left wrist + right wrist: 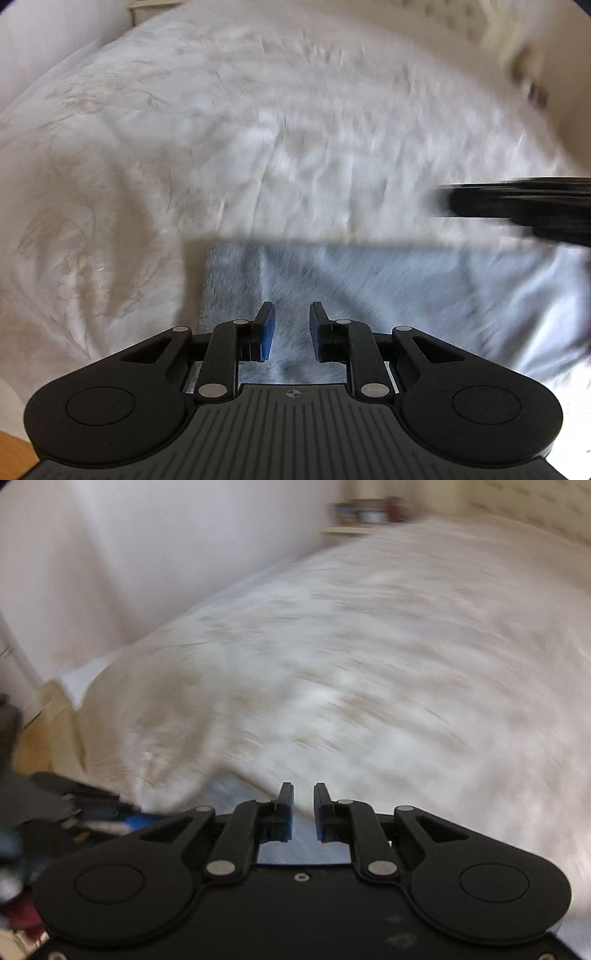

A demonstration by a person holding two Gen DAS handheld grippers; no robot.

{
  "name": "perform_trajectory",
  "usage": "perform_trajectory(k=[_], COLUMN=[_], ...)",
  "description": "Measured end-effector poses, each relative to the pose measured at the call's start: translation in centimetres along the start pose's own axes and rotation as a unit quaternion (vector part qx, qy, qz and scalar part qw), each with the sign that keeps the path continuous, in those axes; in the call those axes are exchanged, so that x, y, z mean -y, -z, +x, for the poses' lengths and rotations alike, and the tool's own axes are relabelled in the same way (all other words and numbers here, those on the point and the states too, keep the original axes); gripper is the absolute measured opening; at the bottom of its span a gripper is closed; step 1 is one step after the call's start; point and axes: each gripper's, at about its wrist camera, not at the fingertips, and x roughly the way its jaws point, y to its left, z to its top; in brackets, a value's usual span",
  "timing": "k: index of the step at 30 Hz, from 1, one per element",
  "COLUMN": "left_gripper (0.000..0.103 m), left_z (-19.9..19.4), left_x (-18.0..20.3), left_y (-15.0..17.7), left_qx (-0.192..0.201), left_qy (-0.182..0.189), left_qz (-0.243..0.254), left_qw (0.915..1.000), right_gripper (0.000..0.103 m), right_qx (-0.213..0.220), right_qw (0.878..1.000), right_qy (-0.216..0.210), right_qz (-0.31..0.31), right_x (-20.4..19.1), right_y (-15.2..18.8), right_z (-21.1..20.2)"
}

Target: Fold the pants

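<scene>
Light blue-grey pants (pixel 369 280) lie flat on the white bedspread (pixel 221 129), with a straight far edge across the left wrist view. My left gripper (pixel 291 317) is open and empty, just above the pants near their left edge. The other gripper shows as a blurred black shape (pixel 517 206) at the right. In the right wrist view, my right gripper (pixel 303 801) is open and empty over a small visible strip of the pants (pixel 236 794). Both views are motion-blurred.
The bed (pixel 369 664) fills most of both views. A white wall (pixel 166 554) runs along its left side, with a shelf of small items (pixel 365 517) at the far end. Wooden floor (pixel 40 738) and the left gripper (pixel 74 812) lie at lower left.
</scene>
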Motion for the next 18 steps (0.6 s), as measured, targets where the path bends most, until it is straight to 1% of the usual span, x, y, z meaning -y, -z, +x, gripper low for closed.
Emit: perform_trajectory(k=[1,2,3,4,6,8,9,10,11,12,14,15,16,18], left_gripper=[0.02,0.02,0.022,0.022,0.022,0.022,0.022,0.022,0.022,0.022,0.022,0.022,0.022,0.023], left_z=[1.2,2.6,3.3,3.6,3.3,3.1,3.2,3.4,3.5,3.7,3.8,3.6,4.1,4.4], left_x=[0.3,0.4,0.1,-0.4,-0.9,-0.9,-0.9,-1.0,-1.1,-1.1,-0.8,-0.6,-0.3,-0.1], left_y=[0.2,0.7,1.3,1.9,2.0,1.8,1.7,1.4,1.3,1.2,0.9,0.9,0.6,0.6], left_qx=[-0.021,-0.048,-0.067,-0.074,-0.068,-0.072,-0.074,-0.077,-0.08,-0.083,-0.087,-0.088,-0.09,-0.093], left_qy=[-0.028,-0.059,-0.075,-0.074,-0.065,-0.065,-0.066,-0.066,-0.067,-0.068,-0.074,-0.077,-0.08,-0.083], left_qz=[0.021,0.042,0.056,0.064,0.066,0.07,0.069,0.065,0.059,0.054,0.051,0.055,0.059,0.07], left_qw=[0.9992,0.9962,0.9934,0.9925,0.9933,0.9928,0.9927,0.9927,0.9928,0.9927,0.9922,0.9916,0.991,0.9897], right_gripper=[0.015,0.015,0.015,0.015,0.015,0.016,0.017,0.022,0.03,0.035,0.037,0.04,0.047,0.048], right_qx=[-0.004,-0.008,-0.016,-0.026,-0.048,-0.065,-0.07,-0.073,-0.073,-0.068,-0.051,-0.039,-0.027,-0.011], right_qw=[1.0,0.998,0.995,0.991,0.98,0.968,0.959,0.95,0.942,0.932,0.915,0.906,0.896,0.878], right_qy=[0.02,0.045,0.067,0.09,0.142,0.163,0.167,0.171,0.177,0.187,0.198,0.2,0.199,0.204], right_qz=[0.022,0.048,0.071,0.094,0.129,0.178,0.217,0.249,0.277,0.303,0.347,0.37,0.395,0.433], right_x=[0.9,1.9,2.8,3.6,4.8,5.7,6.2,6.6,6.8,6.9,7.4,7.6,7.9,9.1], right_y=[1.3,3.1,4.6,6.3,9.8,12.7,14.2,15.4,16.5,17.7,19.2,19.9,20.5,21.2], right_z=[-1.3,-2.8,-4.0,-4.8,-6.4,-7.7,-8.3,-8.7,-9.1,-9.4,-10.0,-10.2,-10.3,-10.5])
